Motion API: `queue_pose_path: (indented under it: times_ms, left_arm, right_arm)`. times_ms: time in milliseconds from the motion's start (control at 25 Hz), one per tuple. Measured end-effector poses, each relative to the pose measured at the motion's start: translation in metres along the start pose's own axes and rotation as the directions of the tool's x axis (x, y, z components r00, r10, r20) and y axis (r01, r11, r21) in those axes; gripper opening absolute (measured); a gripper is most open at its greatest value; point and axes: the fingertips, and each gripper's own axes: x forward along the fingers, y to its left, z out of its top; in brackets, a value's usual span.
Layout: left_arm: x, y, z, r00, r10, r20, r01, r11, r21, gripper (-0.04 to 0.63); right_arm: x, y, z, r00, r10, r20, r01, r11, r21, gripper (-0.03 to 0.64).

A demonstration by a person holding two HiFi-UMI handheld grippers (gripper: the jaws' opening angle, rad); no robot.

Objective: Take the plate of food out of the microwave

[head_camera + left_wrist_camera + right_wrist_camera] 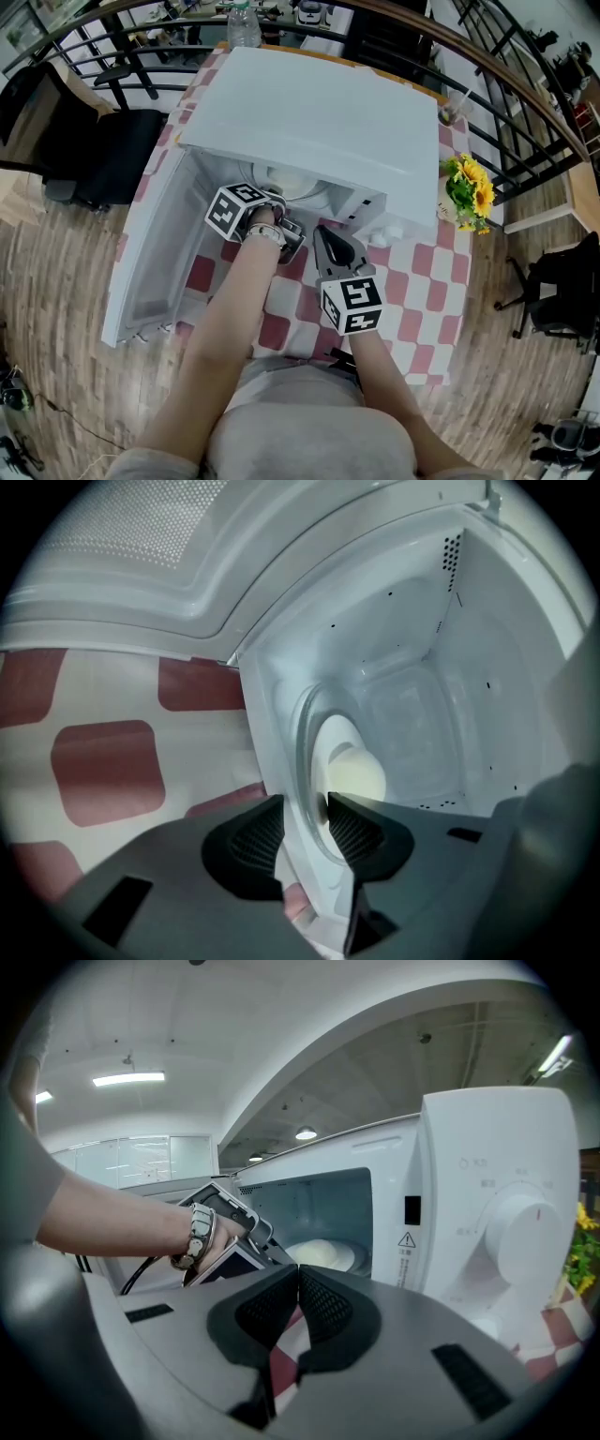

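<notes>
The white microwave (309, 112) stands with its door (155, 253) swung open to the left. Inside, a white plate (330, 752) carrying a pale bun (358, 772) rests on the glass turntable (305, 761); the plate (323, 1255) also shows in the right gripper view. My left gripper (305, 827), turned on its side, reaches into the opening (286, 217). Its jaws stand apart around the near rim of plate and turntable, and I see no pad pressing. My right gripper (298, 1302) hangs in front of the oven (326, 239), shut with nothing in it.
The microwave sits on a red-and-white checked tablecloth (422, 291). Yellow flowers (469, 192) stand to its right, near the control dial (520, 1241). A dark chair (103, 150) is at the left and a water bottle (244, 23) is behind.
</notes>
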Motion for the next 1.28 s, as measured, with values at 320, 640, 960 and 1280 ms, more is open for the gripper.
queue_pose_path:
  times_ms: [320,640,960,1280]
  left_arm:
    - [-0.010,-0.003,0.001,1.000,-0.016,-0.002,0.016,1.000,-0.013,0.052]
    - [-0.022,-0.016,0.005,0.995,-0.103,0.018,0.103,0.995,-0.009,0.031]
    - [-0.029,-0.033,0.007,0.962,-0.267,0.050,0.268,0.963,-0.028,0.012]
    - [-0.039,-0.033,0.001,0.920,-0.387,0.060,0.388,0.922,-0.004,0.012]
  right_arm:
    - [-0.002,0.003,0.003,1.000,0.001,0.008,-0.001,1.000,-0.008,0.025]
    - [-0.007,0.003,0.007,1.000,-0.005,0.015,0.006,1.000,-0.011,0.025]
    - [-0.011,0.007,0.010,1.000,-0.007,0.022,0.007,1.000,-0.020,0.025]
    - [-0.018,0.010,0.013,0.999,-0.014,0.035,0.014,1.000,-0.022,0.025]
